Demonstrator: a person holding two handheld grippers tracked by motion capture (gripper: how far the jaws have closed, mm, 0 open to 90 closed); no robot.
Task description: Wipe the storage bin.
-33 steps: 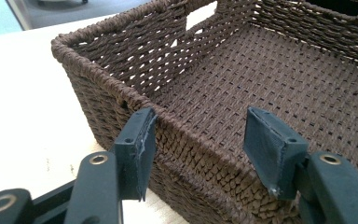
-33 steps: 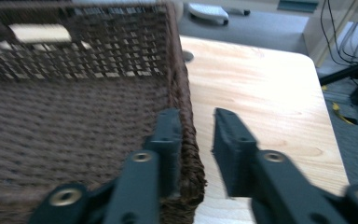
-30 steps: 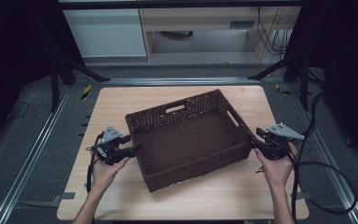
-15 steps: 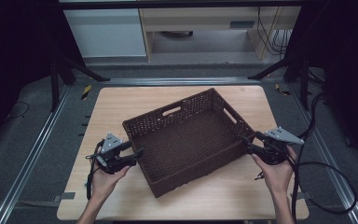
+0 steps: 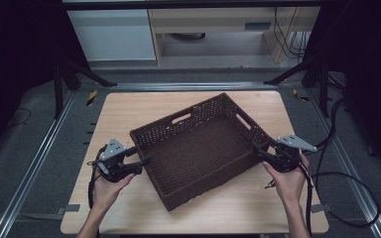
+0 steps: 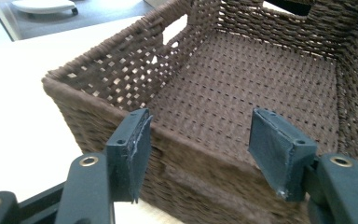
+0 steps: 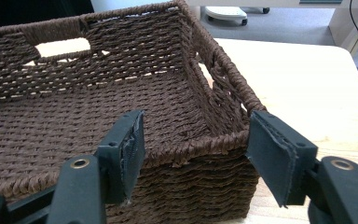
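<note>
A dark brown woven basket (image 5: 203,148) sits empty and askew on the light wooden table (image 5: 129,109). My left gripper (image 5: 140,154) is at the basket's left wall, and its jaws have just been opening. In the left gripper view the basket (image 6: 242,79) has its near rim between the spread pads (image 6: 137,149) of the left gripper (image 6: 205,140), with neither pad pressing on it. My right gripper (image 5: 256,150) is at the right corner, its jaws also just opening. In the right gripper view the right gripper (image 7: 196,140) stands open astride the corner of the basket (image 7: 74,107).
Metal rails (image 5: 44,148) run along both sides of the table. Black cables (image 5: 347,183) loop on the floor at the right. Dark stand legs (image 5: 79,69) and a white cabinet (image 5: 114,34) lie beyond the far edge.
Both grippers' jaws have spread apart and let go of the basket's walls. The basket has shifted slightly toward the near edge. The hands have barely moved.
</note>
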